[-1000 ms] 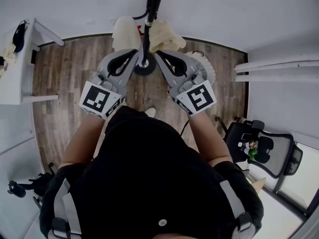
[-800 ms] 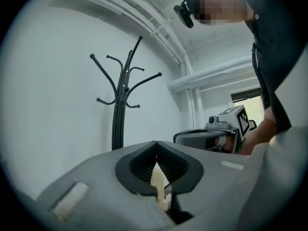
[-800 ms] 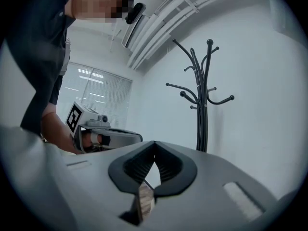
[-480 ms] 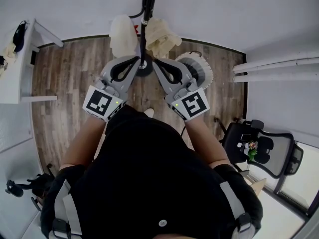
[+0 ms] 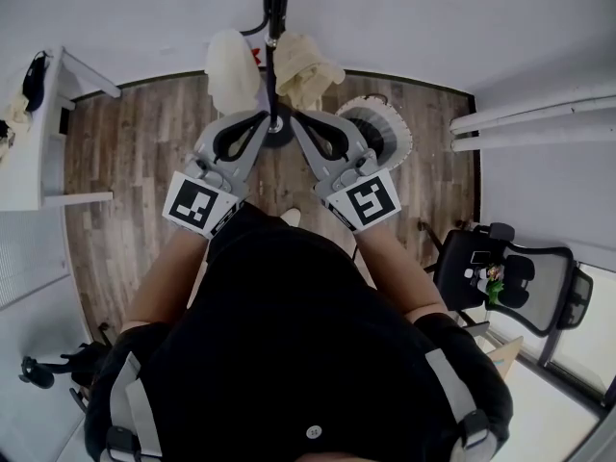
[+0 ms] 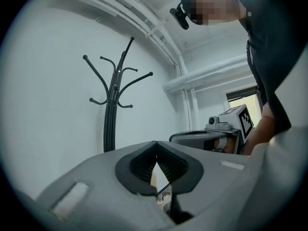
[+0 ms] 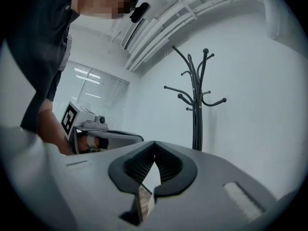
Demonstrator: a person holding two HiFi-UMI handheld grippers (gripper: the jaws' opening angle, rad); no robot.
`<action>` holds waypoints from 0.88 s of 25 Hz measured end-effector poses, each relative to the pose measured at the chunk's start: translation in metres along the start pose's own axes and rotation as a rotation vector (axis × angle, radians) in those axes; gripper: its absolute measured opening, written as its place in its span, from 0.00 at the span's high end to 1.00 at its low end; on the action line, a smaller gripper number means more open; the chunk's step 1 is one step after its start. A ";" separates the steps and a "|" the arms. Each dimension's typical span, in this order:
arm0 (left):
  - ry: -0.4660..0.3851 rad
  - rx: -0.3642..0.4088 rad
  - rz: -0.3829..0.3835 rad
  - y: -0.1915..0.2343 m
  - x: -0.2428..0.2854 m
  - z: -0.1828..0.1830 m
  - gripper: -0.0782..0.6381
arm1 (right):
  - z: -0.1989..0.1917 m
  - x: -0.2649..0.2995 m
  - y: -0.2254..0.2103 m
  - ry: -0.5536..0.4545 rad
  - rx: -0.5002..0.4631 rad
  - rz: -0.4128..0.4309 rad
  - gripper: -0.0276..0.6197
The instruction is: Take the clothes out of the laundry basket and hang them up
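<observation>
While I hold them up by the rack [image 5: 276, 8], my left gripper [image 5: 262, 116] and right gripper [image 5: 293, 116] are closed tight, gripping nothing. Two cream clothes [image 5: 231, 65] flank its pole, and the basket [image 5: 383, 131] sits on the floor near its base.

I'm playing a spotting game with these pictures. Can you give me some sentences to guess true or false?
1. The left tool and the right tool are both shut and hold nothing. True.
2. The coat rack stands in front of the person, its top hooks bare. True.
3. The laundry basket sits on the white table. False: it stands on the wood floor, near the right tool.
4. The office chair is red. False: it is black.
</observation>
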State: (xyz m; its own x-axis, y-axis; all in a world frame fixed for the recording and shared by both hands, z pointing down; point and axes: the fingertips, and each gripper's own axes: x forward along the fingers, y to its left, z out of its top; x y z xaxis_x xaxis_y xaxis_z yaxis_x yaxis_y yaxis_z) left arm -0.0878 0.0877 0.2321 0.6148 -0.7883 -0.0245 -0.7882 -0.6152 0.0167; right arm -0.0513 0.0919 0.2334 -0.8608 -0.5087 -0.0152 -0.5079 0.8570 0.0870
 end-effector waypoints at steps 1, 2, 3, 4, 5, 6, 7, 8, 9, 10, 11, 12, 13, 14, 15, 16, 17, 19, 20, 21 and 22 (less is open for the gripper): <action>0.000 0.001 0.000 -0.001 0.001 0.000 0.89 | 0.000 0.000 -0.001 -0.001 0.001 -0.004 0.95; -0.001 0.002 -0.001 -0.001 0.002 0.000 0.89 | 0.000 -0.001 -0.003 -0.002 0.002 -0.009 0.95; -0.002 0.003 -0.003 -0.002 0.002 0.000 0.89 | 0.001 -0.001 -0.004 -0.004 0.002 -0.013 0.95; -0.002 0.003 -0.004 -0.002 0.003 0.000 0.89 | 0.001 -0.001 -0.005 -0.005 0.001 -0.015 0.95; -0.001 0.003 -0.005 -0.002 0.004 0.000 0.89 | 0.001 -0.001 -0.005 -0.006 0.001 -0.016 0.95; 0.000 0.002 -0.006 -0.002 0.005 0.000 0.89 | 0.001 -0.001 -0.006 -0.006 0.000 -0.015 0.95; 0.002 0.002 -0.006 -0.002 0.005 -0.001 0.89 | 0.000 -0.002 -0.006 -0.004 0.000 -0.012 0.95; 0.003 0.002 -0.006 -0.002 0.006 -0.001 0.89 | 0.000 -0.002 -0.006 -0.002 0.000 -0.009 0.95; 0.004 0.002 -0.007 -0.002 0.007 -0.001 0.89 | 0.000 -0.003 -0.006 -0.001 0.000 -0.006 0.95; 0.004 0.002 -0.007 -0.003 0.007 0.000 0.89 | 0.000 -0.004 -0.006 0.000 -0.001 -0.004 0.95; 0.004 0.002 -0.007 -0.003 0.008 0.000 0.89 | 0.000 -0.004 -0.007 0.001 -0.001 -0.004 0.95; 0.005 0.002 -0.006 -0.003 0.008 0.000 0.89 | 0.000 -0.004 -0.007 0.002 -0.001 -0.003 0.95; 0.007 0.001 -0.006 -0.003 0.008 -0.001 0.89 | 0.000 -0.004 -0.007 0.003 0.000 -0.003 0.95; 0.008 0.000 -0.006 -0.003 0.007 -0.001 0.89 | 0.000 -0.004 -0.007 0.003 0.001 -0.001 0.95; 0.009 0.000 -0.007 -0.003 0.007 -0.002 0.89 | -0.001 -0.004 -0.007 0.004 0.001 0.000 0.95; 0.010 0.000 -0.008 -0.003 0.007 -0.002 0.89 | -0.001 -0.003 -0.007 0.005 0.001 0.002 0.95; 0.012 0.001 -0.010 -0.004 0.006 -0.003 0.89 | -0.001 -0.003 -0.006 0.005 0.001 0.004 0.95; 0.017 0.003 -0.011 -0.004 0.006 -0.003 0.89 | -0.001 -0.003 -0.005 0.006 0.000 0.007 0.95; 0.018 0.003 -0.010 -0.004 0.005 -0.003 0.89 | 0.000 -0.003 -0.005 0.007 -0.001 0.008 0.95; 0.019 0.003 -0.009 -0.004 0.005 -0.003 0.89 | 0.000 -0.003 -0.005 0.008 -0.001 0.009 0.95; 0.018 0.002 -0.007 -0.003 0.005 -0.003 0.89 | 0.000 -0.003 -0.005 0.008 0.000 0.011 0.95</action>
State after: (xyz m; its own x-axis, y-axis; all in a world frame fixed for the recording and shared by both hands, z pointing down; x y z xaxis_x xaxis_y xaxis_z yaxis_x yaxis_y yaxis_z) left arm -0.0820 0.0855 0.2349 0.6208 -0.7839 -0.0067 -0.7838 -0.6208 0.0147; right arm -0.0458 0.0893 0.2335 -0.8659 -0.5003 -0.0059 -0.4988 0.8623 0.0873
